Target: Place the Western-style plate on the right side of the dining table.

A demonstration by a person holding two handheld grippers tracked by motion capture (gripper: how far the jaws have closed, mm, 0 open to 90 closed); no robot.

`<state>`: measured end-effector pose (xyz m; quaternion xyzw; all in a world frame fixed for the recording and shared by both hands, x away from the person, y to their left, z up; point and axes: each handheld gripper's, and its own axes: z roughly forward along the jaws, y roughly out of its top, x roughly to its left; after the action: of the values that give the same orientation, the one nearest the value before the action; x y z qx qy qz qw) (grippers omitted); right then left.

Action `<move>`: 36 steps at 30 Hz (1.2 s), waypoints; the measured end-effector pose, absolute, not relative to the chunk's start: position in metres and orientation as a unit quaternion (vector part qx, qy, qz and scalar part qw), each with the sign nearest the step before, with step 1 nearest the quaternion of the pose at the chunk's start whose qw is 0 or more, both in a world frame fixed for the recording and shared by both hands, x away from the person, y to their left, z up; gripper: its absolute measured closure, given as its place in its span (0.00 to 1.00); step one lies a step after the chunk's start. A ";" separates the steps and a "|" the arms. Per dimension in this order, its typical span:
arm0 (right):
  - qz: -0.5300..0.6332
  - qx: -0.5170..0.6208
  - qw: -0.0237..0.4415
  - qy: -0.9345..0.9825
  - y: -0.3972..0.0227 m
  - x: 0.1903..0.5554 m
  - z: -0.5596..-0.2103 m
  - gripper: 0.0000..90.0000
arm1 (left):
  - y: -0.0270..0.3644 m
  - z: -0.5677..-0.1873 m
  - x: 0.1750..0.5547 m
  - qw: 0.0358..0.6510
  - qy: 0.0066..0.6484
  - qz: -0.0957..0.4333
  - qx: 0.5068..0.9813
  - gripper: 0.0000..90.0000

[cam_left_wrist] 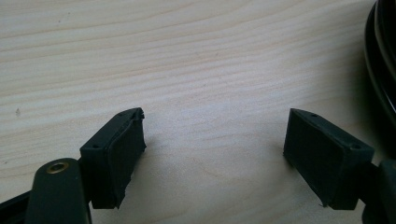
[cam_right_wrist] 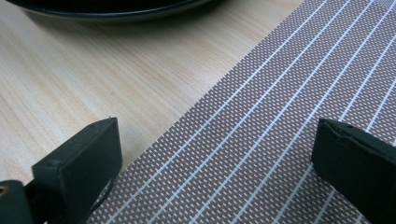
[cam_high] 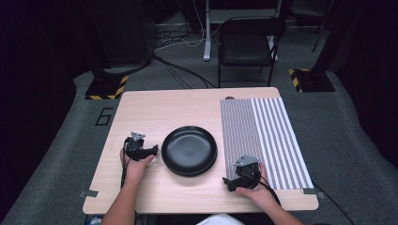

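Here the black plate (cam_high: 189, 150) sits on the tabletop (cam_high: 155, 110), just right of the left gripper (cam_high: 141, 149), whose fingers (cam_left_wrist: 114, 156) stand released over bare wood. The right gripper (cam_high: 244, 174) hovers with fingers (cam_right_wrist: 81, 165) released at the striped mat's (cam_high: 267, 136) near edge.

Light wood-grain rectangular table (cam_high: 155, 105), pale laminate top, standing on grey carpet. Directly on it: round glossy black plate (cam_high: 189, 150), roughly centre, slightly toward the near edge. Grey-and-white striped rectangular placemat (cam_high: 272, 136) just right of the plate, not touching it; it runs from near the far edge almost to the near edge, left half in finer, darker stripes, right half in wider, lighter ones. Small dark round mark (cam_high: 229, 98) at the far edge, beyond the plate, by the placemat's far-left corner.
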<state>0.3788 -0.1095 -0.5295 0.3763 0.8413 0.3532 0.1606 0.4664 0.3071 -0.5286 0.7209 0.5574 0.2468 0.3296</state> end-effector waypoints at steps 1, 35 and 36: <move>0.353 0.376 0.161 0.841 -0.109 0.379 -0.530 0.01 | 0.307 -0.529 0.466 0.330 0.557 0.247 0.721 0.22; 0.364 0.381 0.170 0.832 -0.113 0.377 -0.528 0.14 | 0.309 -0.528 0.465 0.330 0.566 0.253 0.712 0.31; 0.366 0.382 0.171 0.831 -0.112 0.376 -0.528 0.16 | 0.310 -0.527 0.464 0.327 0.569 0.252 0.712 0.34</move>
<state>0.3759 -0.1124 -0.5282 0.3818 0.8315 0.3655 0.1710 0.4642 0.3098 -0.5267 0.7117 0.5686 0.2518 0.3269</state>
